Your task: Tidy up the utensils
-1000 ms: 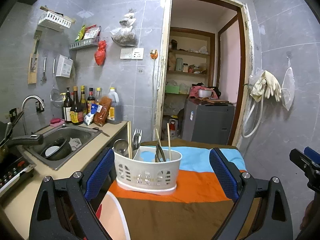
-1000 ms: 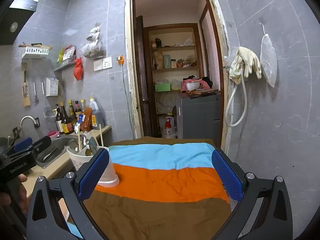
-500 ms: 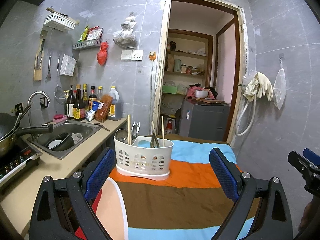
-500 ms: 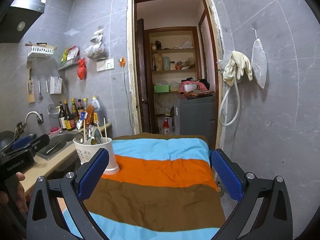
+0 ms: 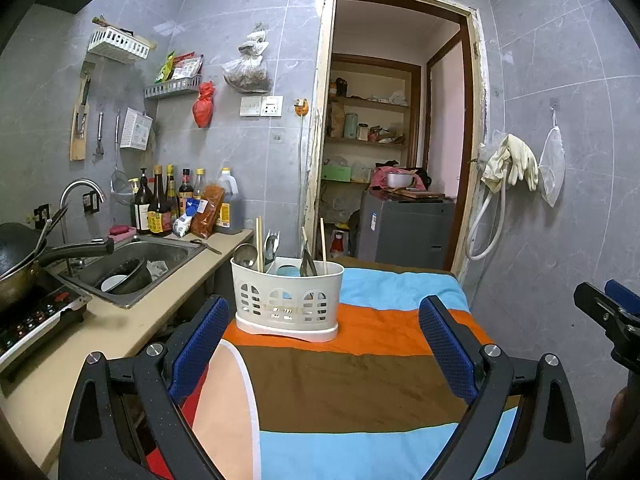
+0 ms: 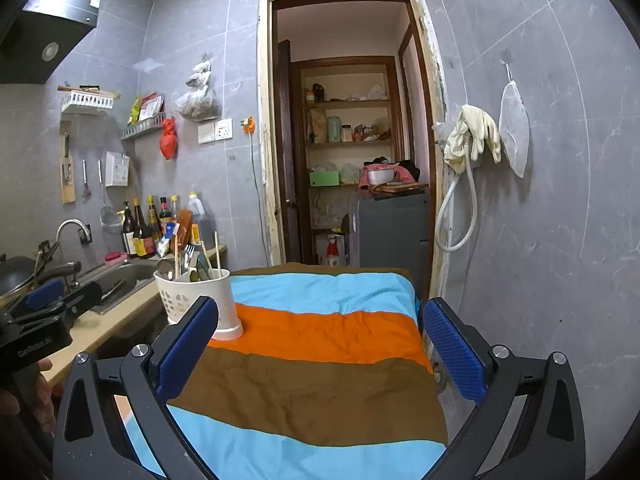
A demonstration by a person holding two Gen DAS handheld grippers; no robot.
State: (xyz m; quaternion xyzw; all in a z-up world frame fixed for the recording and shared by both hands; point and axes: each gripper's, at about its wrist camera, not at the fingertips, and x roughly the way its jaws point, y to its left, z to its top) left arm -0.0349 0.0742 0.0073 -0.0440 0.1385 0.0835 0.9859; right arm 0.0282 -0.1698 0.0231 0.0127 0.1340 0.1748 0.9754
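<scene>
Both claws hang above the striped cloth (image 5: pixel 372 384) that covers the desk, and both are empty. The left claw (image 5: pixel 324 344) has its blue pads spread wide, and so does the right claw (image 6: pixel 320 344); neither touches anything.

The white utensil caddy (image 5: pixel 287 300) stands upright on the orange stripe at the desk's far left corner, right by the edge that runs along the sink counter (image 5: pixel 100 336). In it I can make out chopsticks (image 5: pixel 322 244), a ladle (image 5: pixel 245 255), a fork (image 5: pixel 272 242) and some darker piece I can't name. Nothing loose lies on the cloth, so the sorting looks done or nearly so.

A peach-and-white shape (image 5: pixel 224 408) sits at the near left edge; I can't tell what it is.

The risk is the caddy itself. It is tall, light plastic, loaded with long handles that lean, and it sits on soft, wrinkled cloth near the edge. A sideways knock from the left claw, or a tug on one chopstick, could tip it toward the sink.
</scene>
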